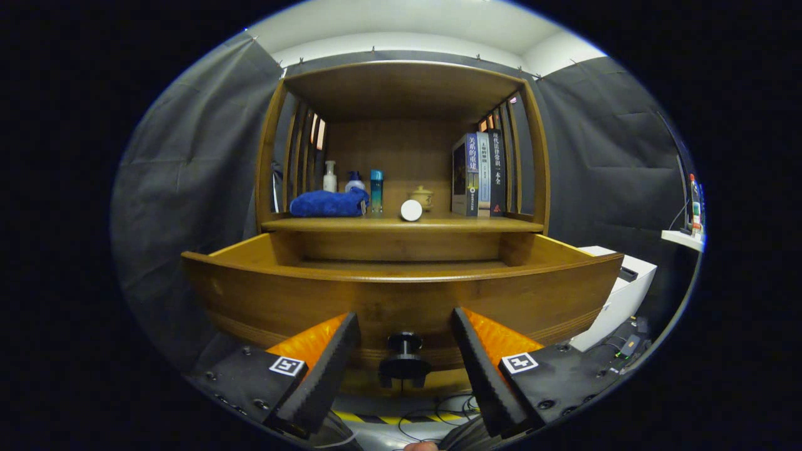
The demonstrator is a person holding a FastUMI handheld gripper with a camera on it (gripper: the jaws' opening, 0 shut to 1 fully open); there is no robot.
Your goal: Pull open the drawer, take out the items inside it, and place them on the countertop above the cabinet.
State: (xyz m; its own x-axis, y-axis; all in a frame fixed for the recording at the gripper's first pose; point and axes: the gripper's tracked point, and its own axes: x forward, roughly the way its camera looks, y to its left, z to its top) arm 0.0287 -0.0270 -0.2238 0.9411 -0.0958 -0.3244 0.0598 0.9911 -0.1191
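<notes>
You are holding the gripper (405, 351) low in front of the drawer (401, 294), and its two fingers are standing spread apart with the black knob (404, 360) sitting between them, touched by neither pad. So the gripper is released, grasping nothing.

The drawer is already standing pulled out well toward you from under the countertop (401, 223), so the pulling step looks about done. If you are giving it a last pull, keep the knob centred between the fingers, close squarely on its narrow neck behind the cap, and draw straight toward yourself without lifting, so the drawer is not jamming in its runners. Otherwise, raise the gripper clear of the front panel before reaching in; coming straight forward from here, you are risking knocking the knob or the drawer's near wall.

The drawer itself is looking like warm brown wood with a wide front panel and a dark round knob at the middle. From this low angle, its inside floor is hidden behind the front wall, so you cannot tell what is lying in it.

On the countertop above, a blue cloth (329, 203), some bottles (352, 185), a white round thing (411, 210), a small lidded jar (421, 196) and books (479, 172) are standing, so aim for bare wood.
</notes>
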